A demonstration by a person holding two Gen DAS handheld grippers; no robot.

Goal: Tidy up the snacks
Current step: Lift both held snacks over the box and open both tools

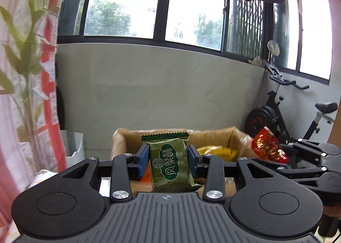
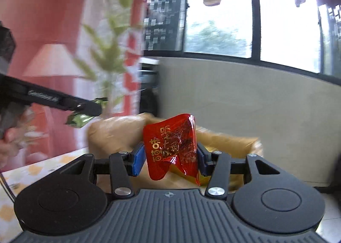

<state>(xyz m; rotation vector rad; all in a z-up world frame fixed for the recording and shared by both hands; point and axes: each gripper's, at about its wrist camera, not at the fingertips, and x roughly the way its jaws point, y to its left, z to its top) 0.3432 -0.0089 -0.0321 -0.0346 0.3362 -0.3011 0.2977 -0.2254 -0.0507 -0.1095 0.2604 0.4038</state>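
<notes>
Currently I hold one snack in each gripper, both raised above an open cardboard box (image 1: pixel 215 134). My left gripper (image 1: pixel 168 158) is closed part-way on a green packet (image 1: pixel 169 163); its blue pads (image 1: pixel 143 156) press the packet's two side edges and the packet stands upright between them. My right gripper (image 2: pixel 170 158) is likewise closed part-way on a red packet (image 2: pixel 172 145), pads against its sides, the film visibly crumpled and creased at the waist.

Location: both packets hang in the air in front of the box, the red one to the right of the green. A yellow pack (image 1: pixel 217 150) already lies inside the box.

Handling, as I judge it: both are light, foil or film wrapped, soft and slick. The green one looks filled and fairly firm, so a mid-body side grip suits it. The red one collapses under pressure; its contents may be fragile, so I would not squeeze harder. Slippage is the main risk, chiefly with the red film. Release should be low over the box.
</notes>
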